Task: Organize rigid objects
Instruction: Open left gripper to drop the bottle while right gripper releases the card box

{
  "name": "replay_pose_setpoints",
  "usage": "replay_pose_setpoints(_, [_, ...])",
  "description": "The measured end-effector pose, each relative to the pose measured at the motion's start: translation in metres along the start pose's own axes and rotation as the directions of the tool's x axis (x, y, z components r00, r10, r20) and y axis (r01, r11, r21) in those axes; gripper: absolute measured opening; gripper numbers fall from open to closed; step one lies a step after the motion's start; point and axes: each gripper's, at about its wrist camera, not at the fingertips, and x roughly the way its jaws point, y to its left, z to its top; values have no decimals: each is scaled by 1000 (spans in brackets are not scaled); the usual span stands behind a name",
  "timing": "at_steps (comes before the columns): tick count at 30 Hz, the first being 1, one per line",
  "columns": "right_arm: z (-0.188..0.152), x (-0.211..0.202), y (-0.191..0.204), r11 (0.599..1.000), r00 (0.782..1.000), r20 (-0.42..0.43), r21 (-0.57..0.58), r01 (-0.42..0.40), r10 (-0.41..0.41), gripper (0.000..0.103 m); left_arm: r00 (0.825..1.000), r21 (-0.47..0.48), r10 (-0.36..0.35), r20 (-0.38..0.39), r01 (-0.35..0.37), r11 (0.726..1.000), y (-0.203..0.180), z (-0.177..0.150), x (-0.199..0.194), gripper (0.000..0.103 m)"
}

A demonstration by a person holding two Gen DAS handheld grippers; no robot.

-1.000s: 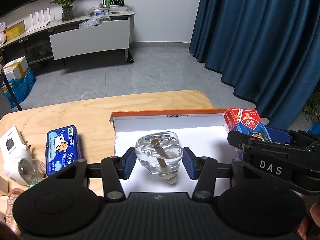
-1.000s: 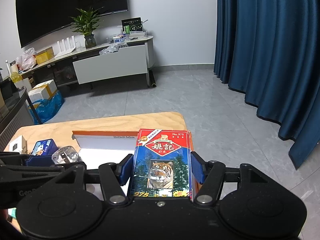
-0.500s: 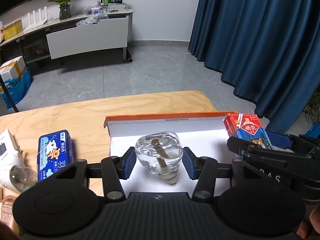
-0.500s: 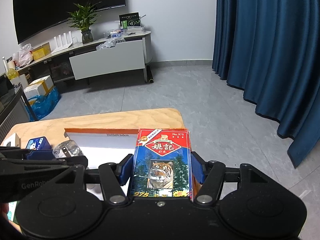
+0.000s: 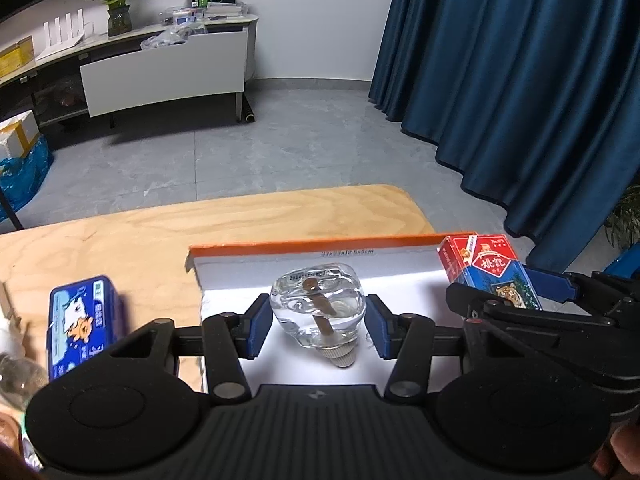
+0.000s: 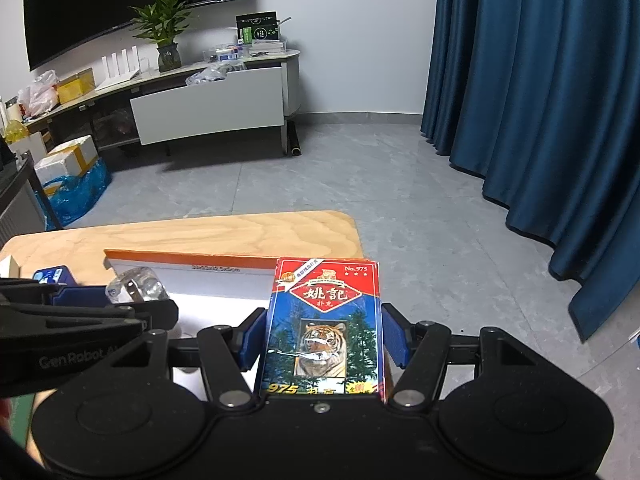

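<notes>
My left gripper (image 5: pixel 318 330) is shut on a clear glass bottle (image 5: pixel 318 306) with a beige cap, held over the white inside of an orange-edged box (image 5: pixel 320 246). My right gripper (image 6: pixel 324 336) is shut on a red and blue playing-card box (image 6: pixel 324 320) with a tiger picture, held at the box's right end. The card box also shows in the left wrist view (image 5: pixel 488 272), and the bottle in the right wrist view (image 6: pixel 136 290).
A blue tin (image 5: pixel 82 324) lies on the wooden table (image 5: pixel 160 232) left of the box. A clear bulb-like object (image 5: pixel 16 376) sits at the far left edge. The table's far edge drops to grey floor; blue curtains (image 5: pixel 520 80) hang at the right.
Both grippers have shifted to the right and slightly forward along the table with their objects still held. The blue tin and the white plug now sit further left in the left wrist view.
</notes>
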Motion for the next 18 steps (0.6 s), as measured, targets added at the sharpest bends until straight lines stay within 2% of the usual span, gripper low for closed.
replay_pose_setpoints(5, [1,5,-6,1000,1000,-11,4,-2,2,75,999,10,-39,-1,39,999,2,2,7,52])
replay_pose_setpoints(9, [2,-2,-6,1000,1000,8,1,12,-12,78,999,0,-35,-5,35,999,3,2,1,69])
replay_pose_setpoints(13, [1,-17,-8,1000,1000,27,28,6,-7,78,1000,-7,-24,-6,24,1000,3,-1,-13,78])
replay_pose_setpoints(18, [-4,-47,-5,998,998,55,64,-7,3,84,1000,-23,2,-18,-3,1000,4,-5,-36,88])
